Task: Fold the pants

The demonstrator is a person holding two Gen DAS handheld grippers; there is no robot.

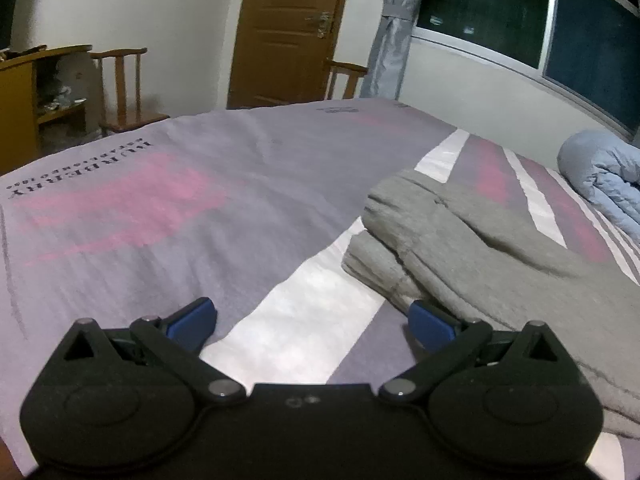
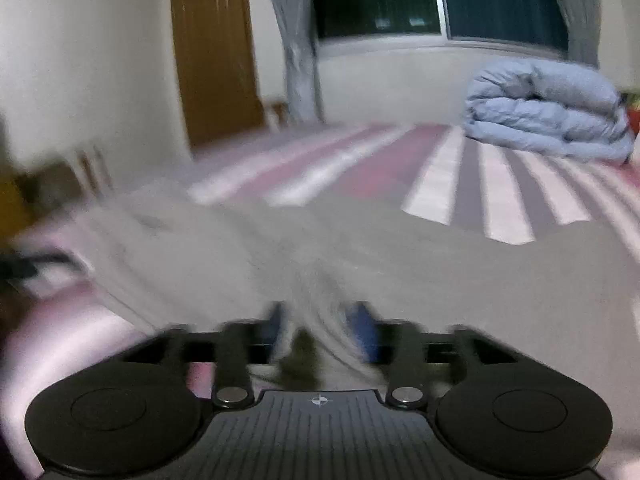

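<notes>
Gray pants point(image 1: 500, 248) already doubled on bed point(image 1: 180, 184); final fold left. Left gripper point(image 1: 312, 320) jaws apart, empty. Right gripper point(image 2: 320, 328) jaws clamped on pants.

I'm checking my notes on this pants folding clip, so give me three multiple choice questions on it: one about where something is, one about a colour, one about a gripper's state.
1. Where does the folded duvet lie?
A. on the bed under the window
B. on a chair
C. on the floor by the door

2. What colour are the pants?
A. black
B. grey
C. red

3. How is the left gripper?
A. shut on the pants
B. open, holding nothing
C. shut on the duvet

Answers: 1 A, it sits on the striped bed below the dark window. 2 B, the cloth is plain grey. 3 B, its blue fingers stand wide apart over bare sheet.
</notes>
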